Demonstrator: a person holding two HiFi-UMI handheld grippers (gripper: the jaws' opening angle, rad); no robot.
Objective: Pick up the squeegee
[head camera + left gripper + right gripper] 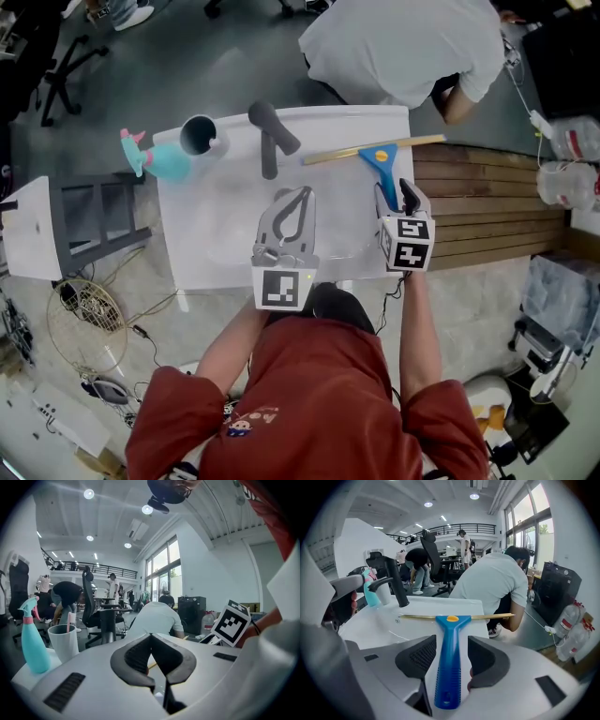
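One o'clock on sink top: squeegee flat; right gripper, jaws spread wide astride handle, not pinching. Fits pre-grip or just released. Left gripper closed, empty.

Nothing legible — the small print on the red shirt is too blurred to read.

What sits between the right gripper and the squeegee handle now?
Nothing. In the right gripper view, the handle of the blue plastic squeegee lies directly between the jaws of the open right gripper.
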